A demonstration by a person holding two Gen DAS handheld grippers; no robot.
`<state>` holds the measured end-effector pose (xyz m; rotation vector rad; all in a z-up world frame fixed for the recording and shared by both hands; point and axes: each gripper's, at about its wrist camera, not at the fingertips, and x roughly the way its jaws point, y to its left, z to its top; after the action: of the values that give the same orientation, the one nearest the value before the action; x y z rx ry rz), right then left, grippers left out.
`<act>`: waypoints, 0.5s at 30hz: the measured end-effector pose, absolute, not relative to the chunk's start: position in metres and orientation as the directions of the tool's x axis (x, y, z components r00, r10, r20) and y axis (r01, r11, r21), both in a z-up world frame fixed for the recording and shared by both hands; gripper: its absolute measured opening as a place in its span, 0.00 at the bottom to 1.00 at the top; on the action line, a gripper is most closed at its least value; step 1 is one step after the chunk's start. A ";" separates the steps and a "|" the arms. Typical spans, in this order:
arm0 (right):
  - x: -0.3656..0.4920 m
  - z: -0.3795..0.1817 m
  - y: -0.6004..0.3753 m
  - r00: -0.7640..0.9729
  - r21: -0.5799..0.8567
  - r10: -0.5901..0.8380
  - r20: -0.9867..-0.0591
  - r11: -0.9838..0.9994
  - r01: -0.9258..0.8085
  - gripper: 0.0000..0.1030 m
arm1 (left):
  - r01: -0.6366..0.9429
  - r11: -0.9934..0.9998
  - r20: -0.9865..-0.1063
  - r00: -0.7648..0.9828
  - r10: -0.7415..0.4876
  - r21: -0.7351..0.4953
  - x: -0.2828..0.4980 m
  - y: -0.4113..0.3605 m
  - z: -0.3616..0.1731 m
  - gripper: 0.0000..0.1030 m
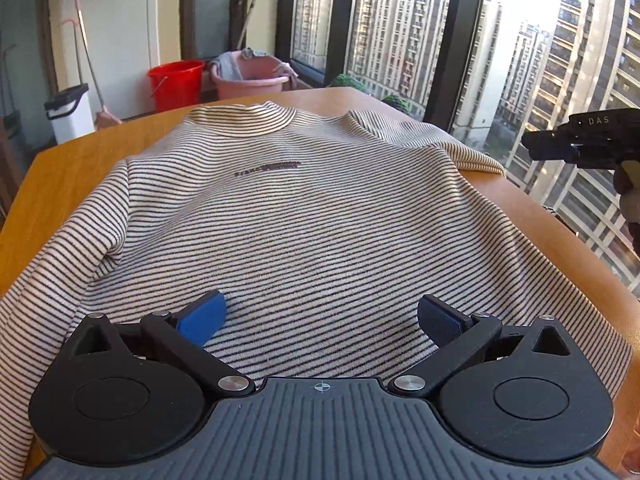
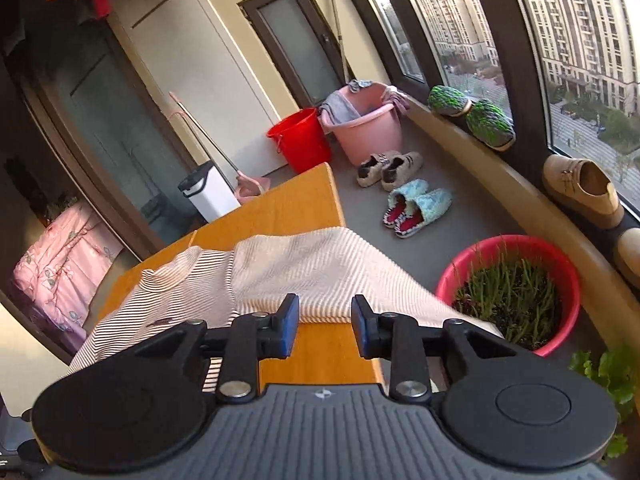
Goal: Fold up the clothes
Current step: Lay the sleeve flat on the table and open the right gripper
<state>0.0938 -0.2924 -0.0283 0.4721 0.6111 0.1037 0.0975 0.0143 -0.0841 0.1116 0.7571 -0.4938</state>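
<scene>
Striped shirt (image 1: pixel 288 216) lies flat on the wooden bench (image 1: pixel 68 172), one sleeve draping over the edge. Left tool (image 1: pixel 320 320) hovers over its hem, spread wide; right tool (image 2: pixel 325 326) gapes above the sleeve.

Striped sweater (image 1: pixel 304 216) flat (collar away); sleeve seemingly overhanging.

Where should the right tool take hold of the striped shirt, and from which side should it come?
Probably the right sleeve, which drapes over the table edge. Approach from the window side, level with the tabletop: the right tool is open and already faces that fold.
</scene>
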 end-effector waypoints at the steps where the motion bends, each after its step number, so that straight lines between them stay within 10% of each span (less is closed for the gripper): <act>1: 0.097 -0.027 -0.285 0.825 0.463 0.248 -0.508 0.886 0.019 0.27 | 0.467 0.880 -0.682 0.618 -0.391 -0.081 0.098 0.015 -0.084 1.00; 15: 0.168 -0.060 -0.166 0.707 0.549 0.418 -0.571 0.835 -0.050 0.47 | 0.438 0.892 -0.681 0.620 -0.388 -0.110 0.088 0.039 -0.085 1.00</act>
<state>0.1676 -0.1661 -0.0604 0.5313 0.7472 0.2739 0.0875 0.0387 -0.0850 0.0691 0.7663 -0.4753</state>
